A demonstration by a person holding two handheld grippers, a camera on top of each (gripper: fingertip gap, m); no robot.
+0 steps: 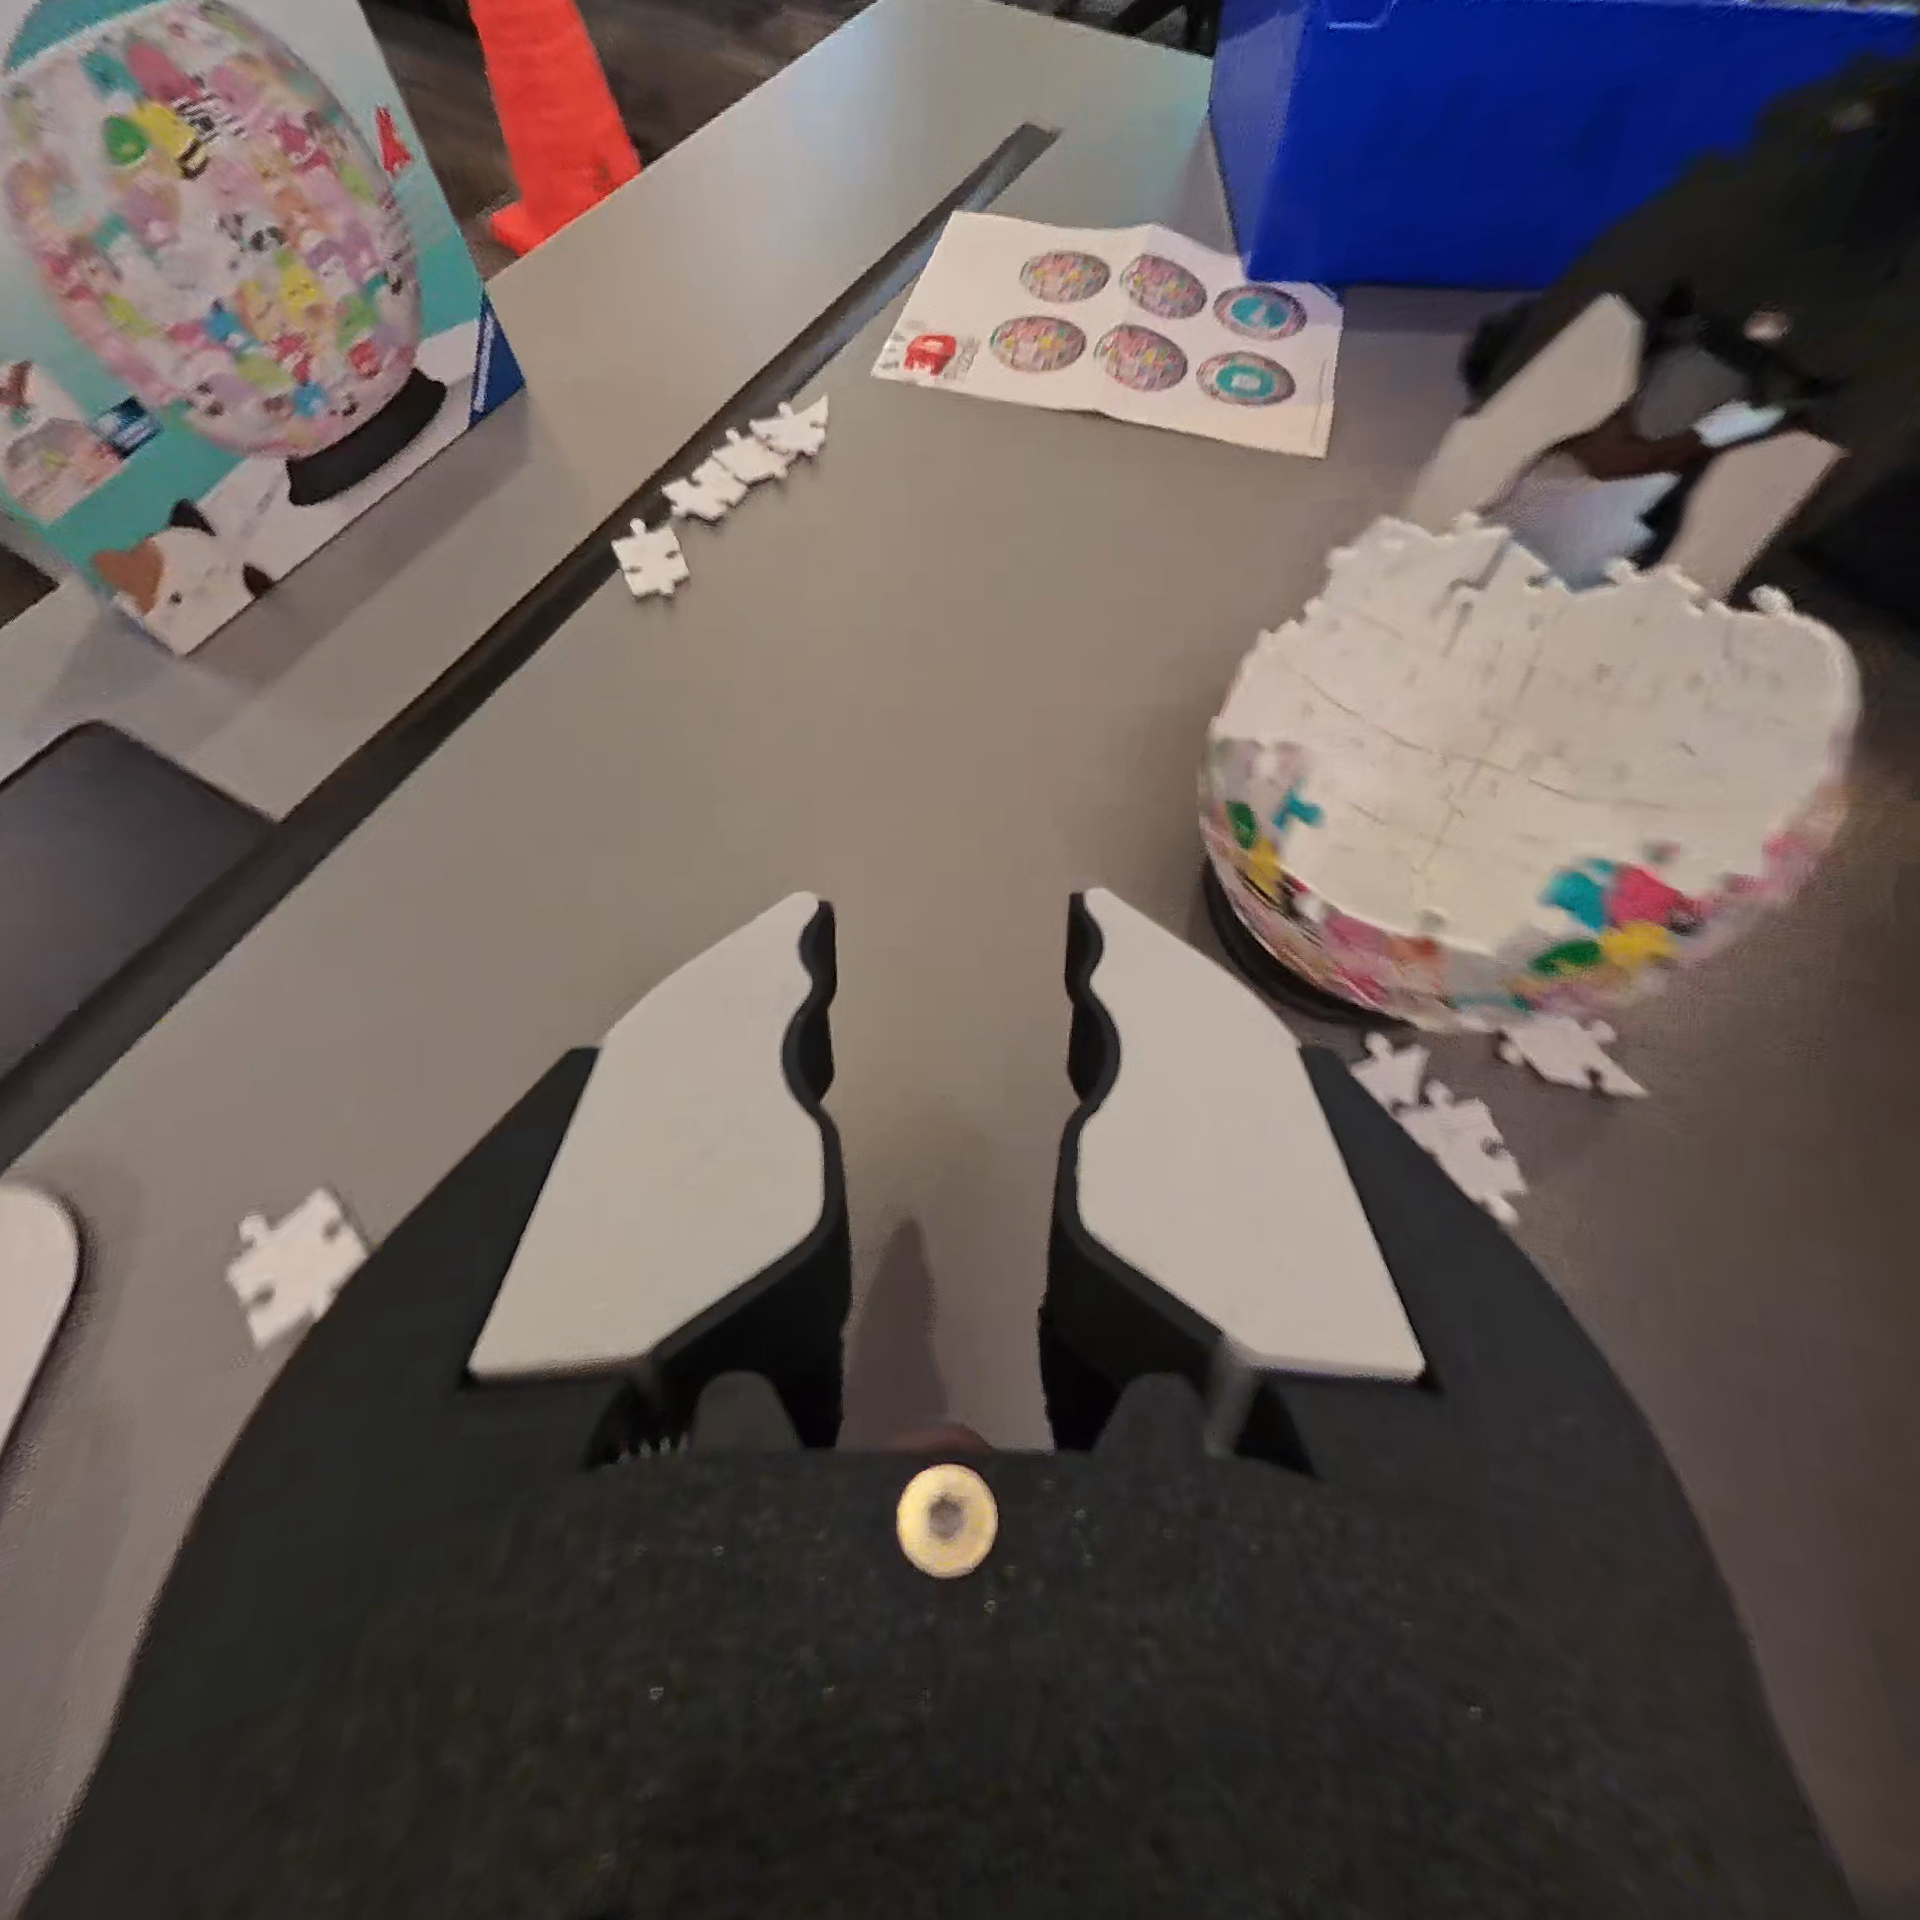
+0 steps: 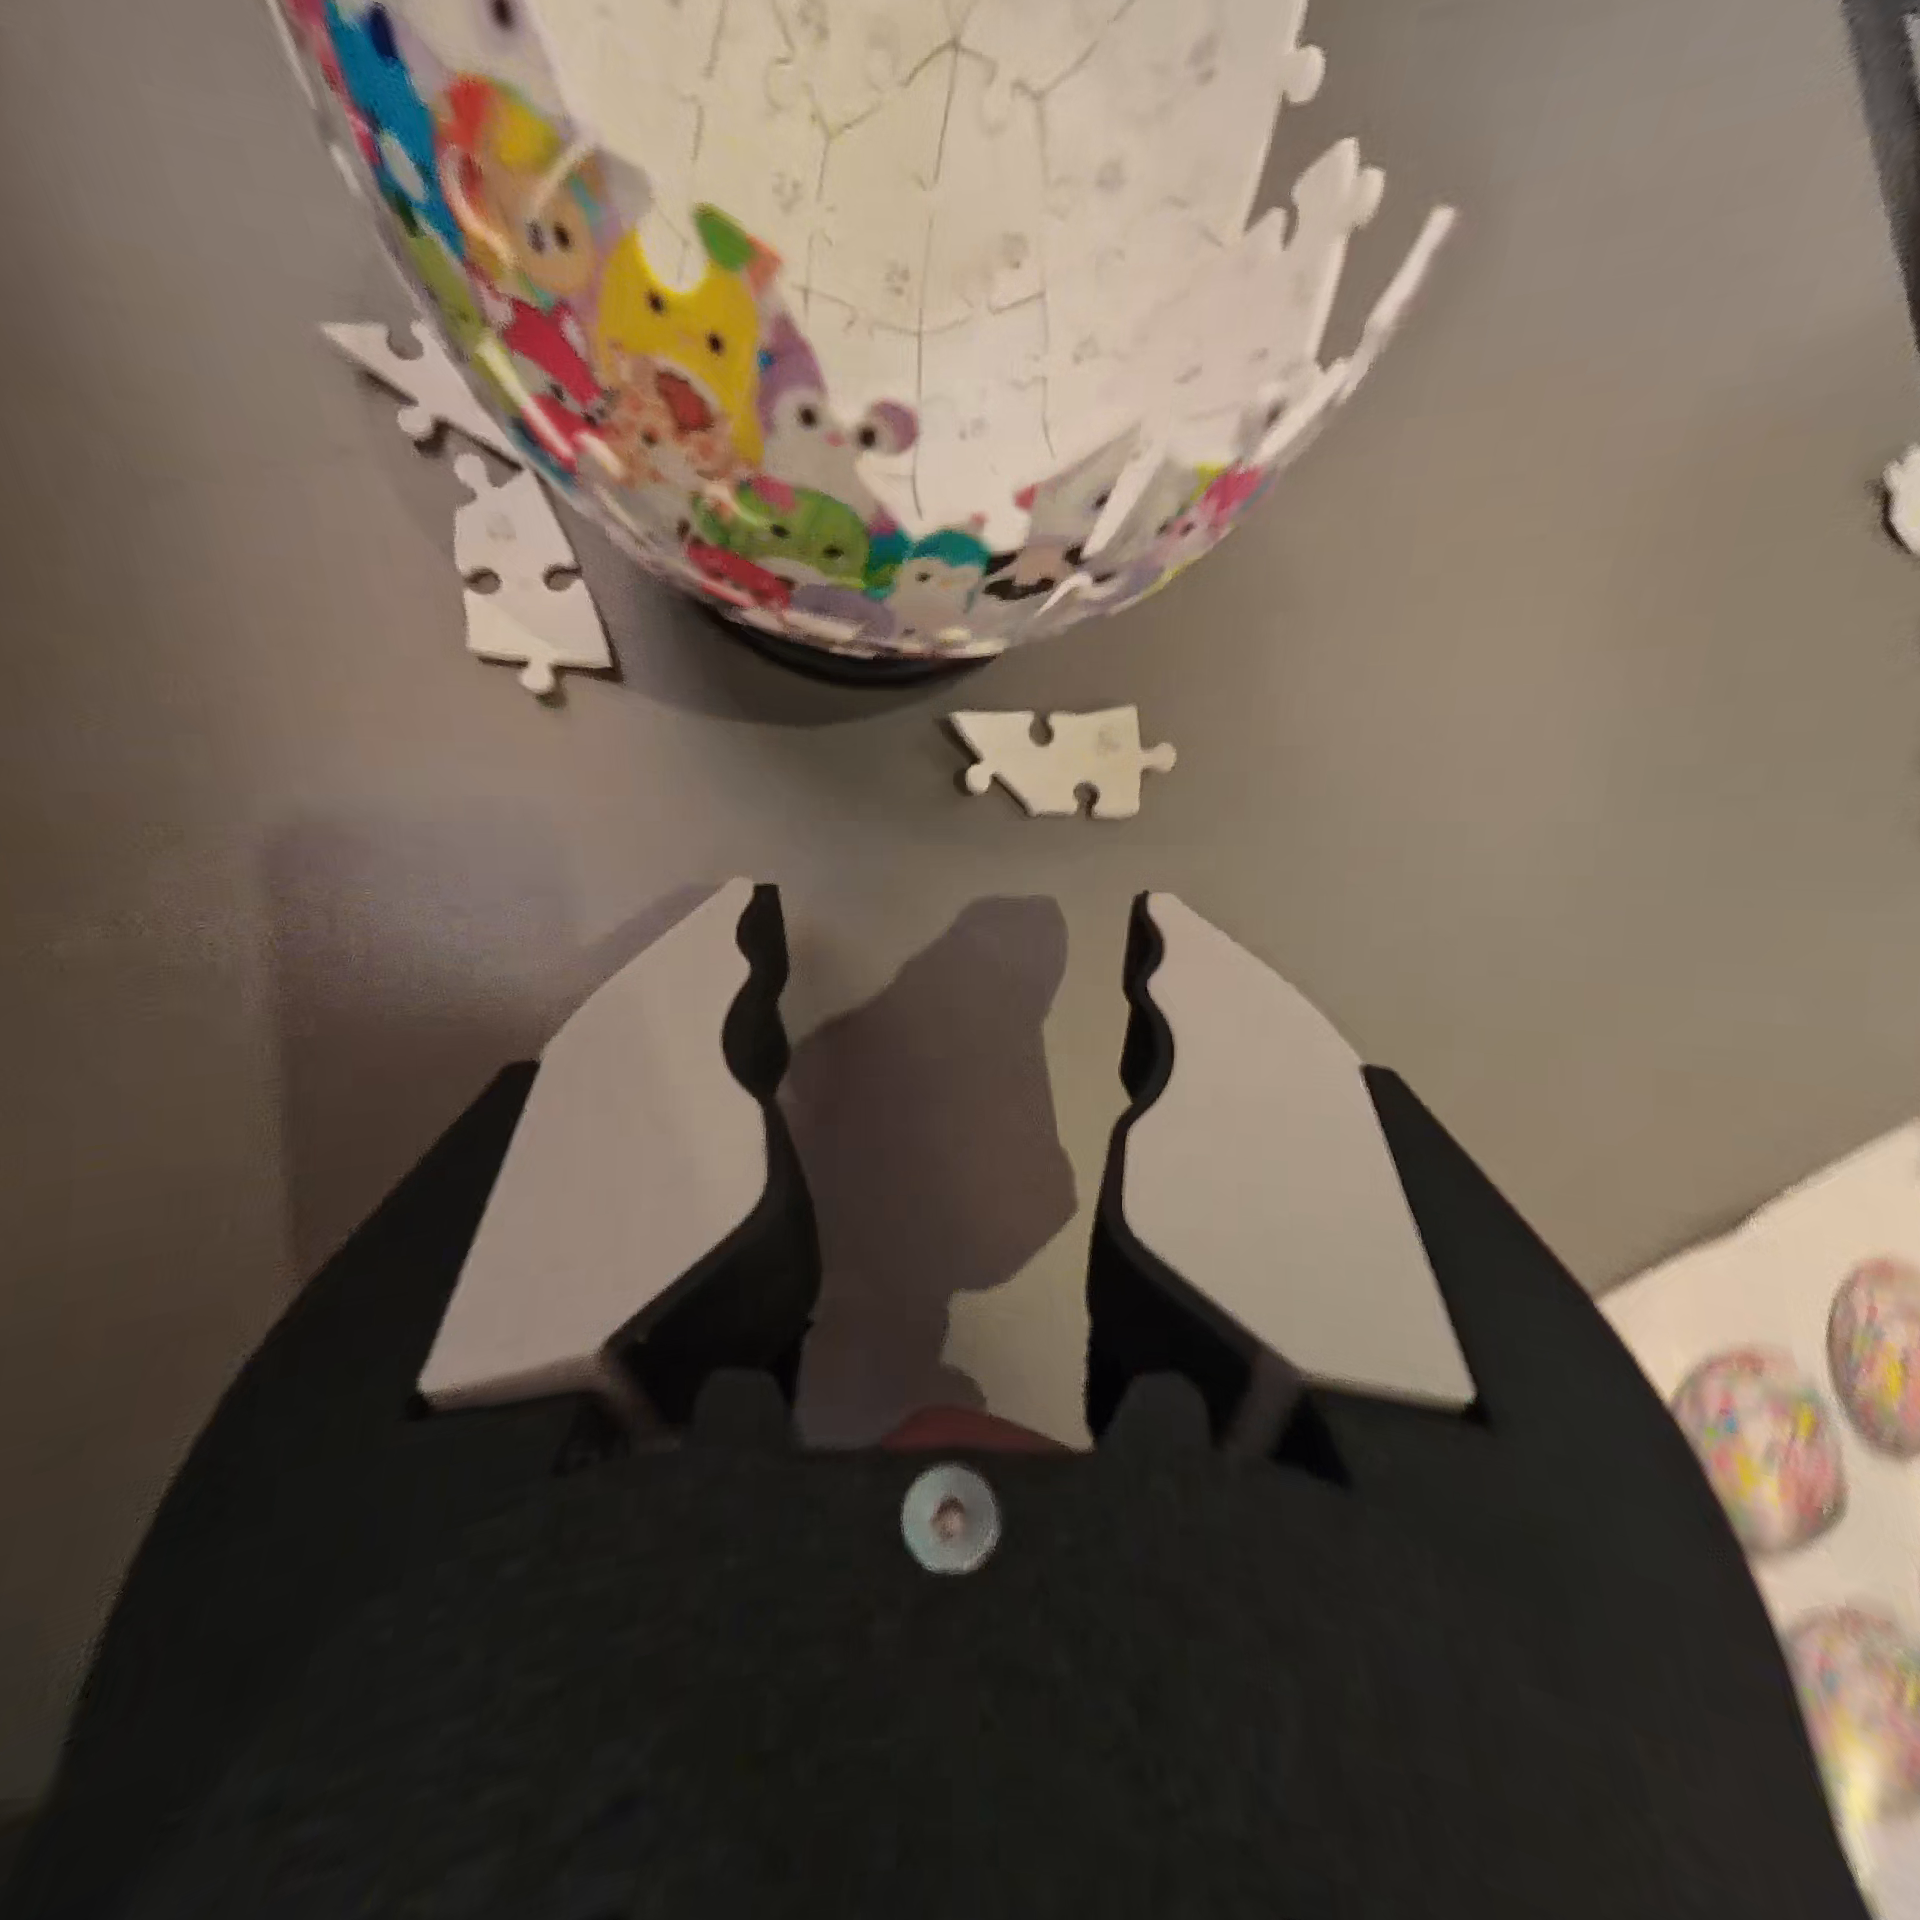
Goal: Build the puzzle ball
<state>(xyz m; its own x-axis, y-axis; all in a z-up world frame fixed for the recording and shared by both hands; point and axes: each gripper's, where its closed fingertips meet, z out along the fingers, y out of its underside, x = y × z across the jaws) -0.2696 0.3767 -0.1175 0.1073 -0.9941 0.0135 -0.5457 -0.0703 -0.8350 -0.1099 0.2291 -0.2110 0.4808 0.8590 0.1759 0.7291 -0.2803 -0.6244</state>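
Left wrist view, left to right. A puzzle box (image 1: 239,312) printed with the finished ball stands at the far left on a grey table (image 1: 935,644). An orange cone (image 1: 556,114) stands behind it, beyond the table edge. A single white loose piece (image 1: 294,1262) lies face down beside the left gripper (image 1: 951,925), whose fingers are parted and empty above bare table. A short row of white pieces (image 1: 727,478) lies farther off near the dark gap between table sections. An instruction sheet (image 1: 1117,332) with six round pictures lies flat beyond that, in front of a blue bin (image 1: 1507,135). The puzzle ball (image 1: 1517,800), a half-built shell with a white interior and a coloured outer band, sits on a black ring stand (image 1: 1257,961) at the right. More white pieces (image 1: 1455,1127) lie just in front of it. The right gripper (image 1: 1621,478) is seen behind the ball's far rim; motion blur obscures its fingers in this view.

Right wrist view, left to right. Two white pieces (image 2: 520,582) lie against the ball's (image 2: 935,260) left side. One piece (image 2: 1060,764) lies just in front of the stand (image 2: 831,655). The right gripper (image 2: 956,904) has its fingers released, nothing between them, short of that piece. The sheet (image 2: 1787,1434) shows at the lower right.
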